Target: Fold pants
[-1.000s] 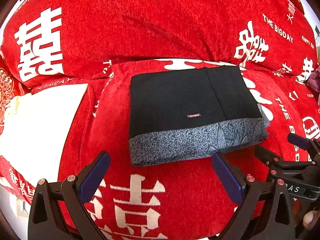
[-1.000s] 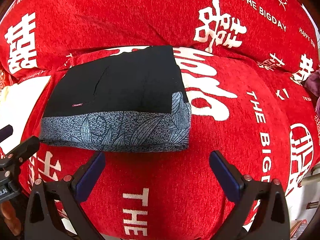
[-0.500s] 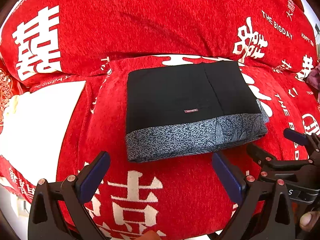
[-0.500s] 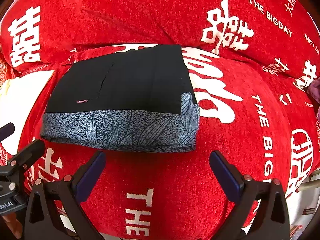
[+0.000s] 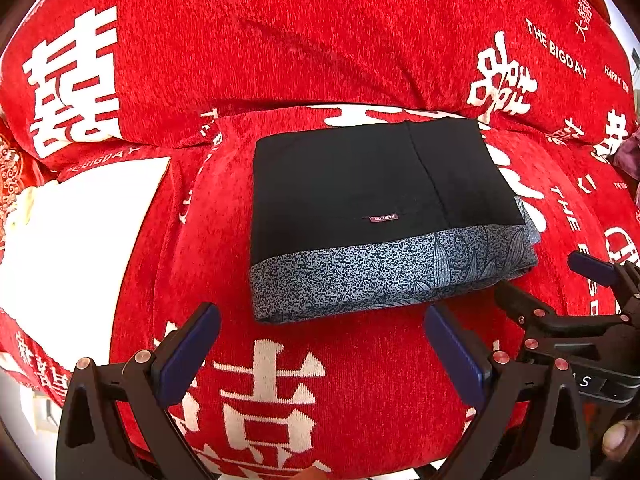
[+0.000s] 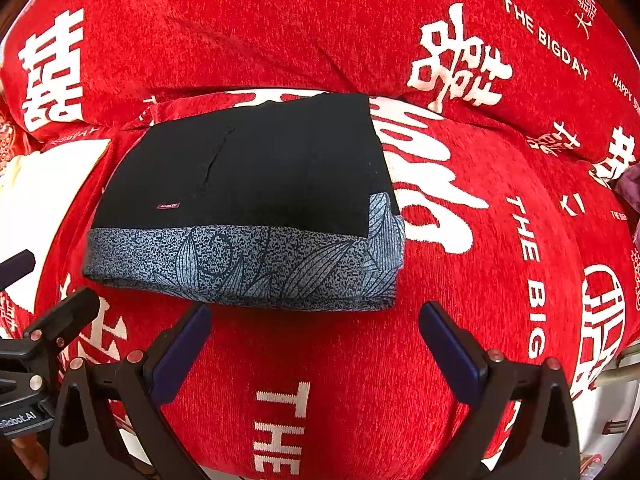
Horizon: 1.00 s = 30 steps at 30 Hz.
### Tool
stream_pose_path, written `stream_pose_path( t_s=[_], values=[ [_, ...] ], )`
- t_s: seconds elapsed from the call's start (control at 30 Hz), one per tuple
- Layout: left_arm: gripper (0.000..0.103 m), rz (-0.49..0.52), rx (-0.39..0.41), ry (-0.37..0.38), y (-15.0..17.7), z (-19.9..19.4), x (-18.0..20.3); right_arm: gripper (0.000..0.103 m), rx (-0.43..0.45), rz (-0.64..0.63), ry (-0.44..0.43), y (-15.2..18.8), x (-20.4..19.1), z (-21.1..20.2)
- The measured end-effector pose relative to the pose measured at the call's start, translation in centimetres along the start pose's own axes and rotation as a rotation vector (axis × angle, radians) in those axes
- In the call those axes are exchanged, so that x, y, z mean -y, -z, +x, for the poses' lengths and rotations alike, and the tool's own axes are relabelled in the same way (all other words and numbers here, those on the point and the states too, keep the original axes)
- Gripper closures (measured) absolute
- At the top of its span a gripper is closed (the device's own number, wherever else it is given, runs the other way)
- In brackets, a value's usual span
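Note:
The pants point(image 5: 372, 208) lie folded into a neat black rectangle with a grey leaf-patterned band along the near edge, flat on a red cushion. They also show in the right wrist view point(image 6: 256, 200). My left gripper point(image 5: 320, 354) is open and empty, just in front of the pants' near edge. My right gripper point(image 6: 314, 350) is open and empty, in front of the pants' near right part. The right gripper shows at the right of the left wrist view point(image 5: 560, 292); the left gripper shows at the left edge of the right wrist view point(image 6: 36, 280).
The red sofa cover with white characters point(image 5: 280, 40) rises as a backrest behind the seat cushion point(image 6: 500, 260). A white patch point(image 5: 76, 240) lies at the left. A dark purple item point(image 5: 630, 156) sits at the far right edge.
Both grippers have shifted slightly relative to the folded pants, which appear a little further left in the left view and further right in the right view. Both stay open; the pants have not moved.

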<state>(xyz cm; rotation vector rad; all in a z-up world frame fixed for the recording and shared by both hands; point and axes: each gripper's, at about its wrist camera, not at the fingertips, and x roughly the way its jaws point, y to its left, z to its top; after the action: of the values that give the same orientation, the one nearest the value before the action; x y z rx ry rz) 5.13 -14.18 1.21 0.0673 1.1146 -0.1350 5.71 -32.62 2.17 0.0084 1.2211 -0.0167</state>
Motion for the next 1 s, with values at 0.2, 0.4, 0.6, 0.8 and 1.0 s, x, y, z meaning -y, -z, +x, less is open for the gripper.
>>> stream_pose_path(
  t_s=[0.2, 0.4, 0.6, 0.8, 1.0],
  values=[
    [0.001, -0.002, 0.0, 0.003, 0.01, 0.07, 0.04, 0.0, 0.0, -0.001, 0.001, -0.06, -0.05, 0.04],
    [0.001, -0.003, -0.006, 0.005, 0.05, 0.13, 0.03, 0.0, -0.003, -0.009, -0.002, -0.15, -0.24, 0.06],
    [0.001, -0.006, -0.011, 0.005, -0.01, 0.14, 0.06, 0.0, -0.008, -0.015, -0.004, -0.11, -0.28, 0.16],
    [0.001, -0.007, -0.015, 0.002, -0.04, 0.31, 0.04, 0.0, -0.009, -0.017, -0.007, -0.14, -0.3, 0.17],
    [0.001, -0.007, -0.017, 0.003, -0.11, 0.33, 0.11, 0.0, -0.008, -0.02, -0.007, -0.24, -0.22, 0.19]
  ],
)
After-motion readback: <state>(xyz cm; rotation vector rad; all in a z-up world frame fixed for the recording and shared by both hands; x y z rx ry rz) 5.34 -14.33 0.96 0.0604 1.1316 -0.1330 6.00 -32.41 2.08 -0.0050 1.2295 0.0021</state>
